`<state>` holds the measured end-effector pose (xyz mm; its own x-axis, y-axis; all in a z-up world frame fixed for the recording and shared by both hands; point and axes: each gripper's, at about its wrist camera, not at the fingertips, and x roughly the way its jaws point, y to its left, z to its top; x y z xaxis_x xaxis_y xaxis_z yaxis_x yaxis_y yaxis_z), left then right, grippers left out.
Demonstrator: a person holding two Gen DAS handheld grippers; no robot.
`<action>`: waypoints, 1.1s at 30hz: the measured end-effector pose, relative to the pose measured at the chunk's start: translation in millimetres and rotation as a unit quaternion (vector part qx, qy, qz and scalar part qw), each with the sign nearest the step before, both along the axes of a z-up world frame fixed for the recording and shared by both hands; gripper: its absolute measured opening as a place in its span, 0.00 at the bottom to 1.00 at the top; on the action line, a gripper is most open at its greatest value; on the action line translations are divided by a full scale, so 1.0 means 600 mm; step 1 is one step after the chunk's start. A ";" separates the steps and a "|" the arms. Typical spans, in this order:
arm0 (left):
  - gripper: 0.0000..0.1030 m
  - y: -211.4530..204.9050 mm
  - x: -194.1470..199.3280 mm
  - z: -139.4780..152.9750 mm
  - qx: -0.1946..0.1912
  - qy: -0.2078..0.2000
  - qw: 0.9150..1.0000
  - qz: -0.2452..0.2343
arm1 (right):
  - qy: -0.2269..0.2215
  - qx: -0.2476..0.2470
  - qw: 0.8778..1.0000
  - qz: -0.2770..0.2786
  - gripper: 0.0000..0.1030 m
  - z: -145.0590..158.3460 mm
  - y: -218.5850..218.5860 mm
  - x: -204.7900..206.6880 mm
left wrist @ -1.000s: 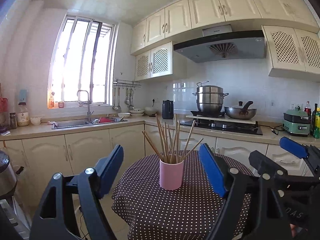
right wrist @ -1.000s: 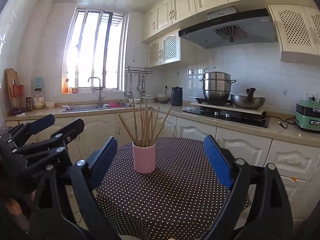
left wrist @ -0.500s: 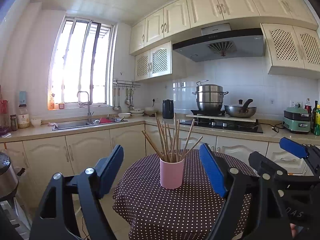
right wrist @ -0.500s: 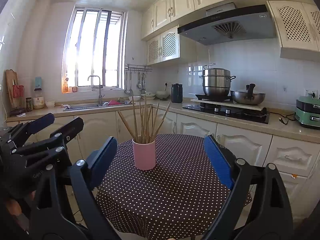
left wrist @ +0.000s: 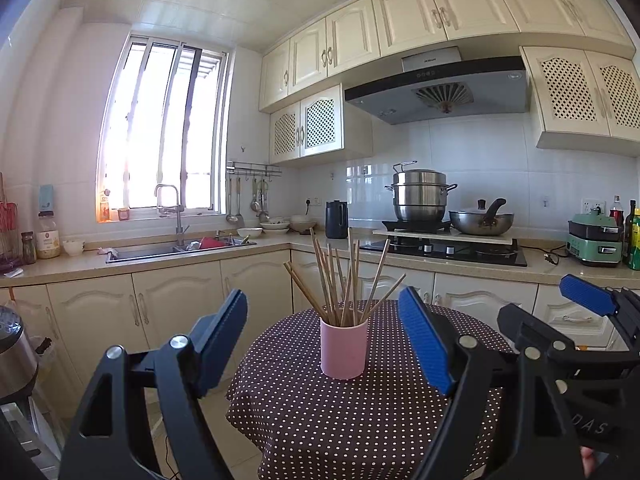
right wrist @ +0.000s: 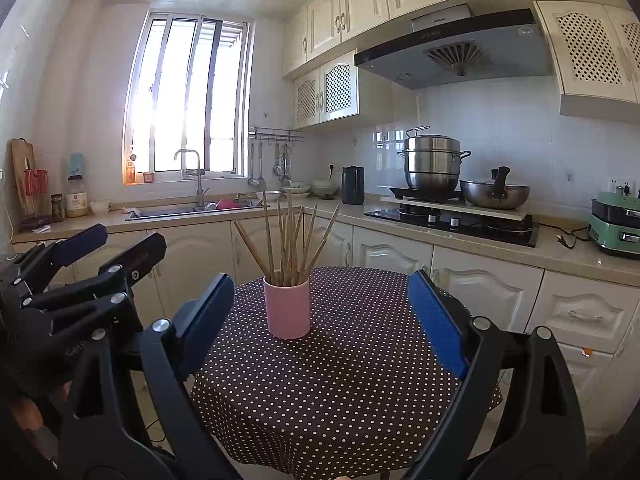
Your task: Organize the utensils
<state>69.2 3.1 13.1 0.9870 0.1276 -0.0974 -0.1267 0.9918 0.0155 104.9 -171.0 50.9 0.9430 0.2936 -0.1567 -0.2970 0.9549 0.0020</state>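
Left wrist view: the left gripper (left wrist: 324, 320) is held short of a round table (left wrist: 320, 420) covered with a dark, white-dotted cloth, its two blue-padded jaws spread wide apart with nothing between the pads. A pink cup (left wrist: 344, 348) stands upright on the cloth, near the table's far half, and appears framed between the two pads but well beyond them, with no contact. A bundle of wooden chopsticks (left wrist: 344, 280) stands in the cup, the sticks fanned outward at differing tilts. The right gripper (left wrist: 560, 308) is visible at the right edge of this view, beside the left one, one blue pad raised at its tip. Right wrist view: the right gripper (right wrist: 320, 312) is likewise held at the near side of the table (right wrist: 360, 400), its jaws apart and empty. The pink cup (right wrist: 288, 308) sits left of centre in the gap between the pads, beyond them and untouched, with the chopsticks (right wrist: 288, 240) standing in it. The left gripper (right wrist: 108, 248) shows at the left edge of this view, its fingers also separated. Behind the table, a counter (right wrist: 520, 252) runs along the cabinets, carrying a sink (right wrist: 168, 212) under the window, a black kettle (right wrist: 353, 185), a stacked steel pot (right wrist: 434, 160) and a wok (right wrist: 494, 194) on the hob, and a green appliance (right wrist: 616, 224) at the far right.
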 end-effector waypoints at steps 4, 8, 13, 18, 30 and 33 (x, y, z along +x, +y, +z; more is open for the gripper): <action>0.75 0.000 0.000 0.001 0.000 0.001 1.000 0.000 | 0.001 0.000 1.000 0.000 0.85 -0.001 -0.002 0.000; 0.75 0.000 0.001 -0.001 0.002 0.002 1.000 0.001 | 0.002 -0.001 1.000 0.000 0.85 -0.002 -0.001 0.000; 0.75 -0.001 0.002 -0.001 0.001 0.004 1.000 0.001 | 0.004 -0.002 1.000 -0.001 0.85 -0.002 -0.004 0.000; 0.75 -0.001 0.002 -0.002 0.002 0.004 1.000 0.001 | 0.006 -0.002 1.000 -0.001 0.85 -0.001 -0.004 0.001; 0.75 0.001 0.003 -0.006 0.001 0.007 1.000 0.002 | 0.010 -0.002 1.000 -0.001 0.85 -0.002 -0.006 0.003; 0.75 0.000 0.004 -0.009 0.000 0.007 1.000 0.002 | 0.010 -0.002 1.000 -0.001 0.85 -0.002 -0.007 0.004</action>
<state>71.4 3.3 7.9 0.9850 0.1308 -0.1122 -0.1297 0.9914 0.0169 107.2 -175.2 49.8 0.9403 0.2902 -0.1776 -0.2943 0.9557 0.0034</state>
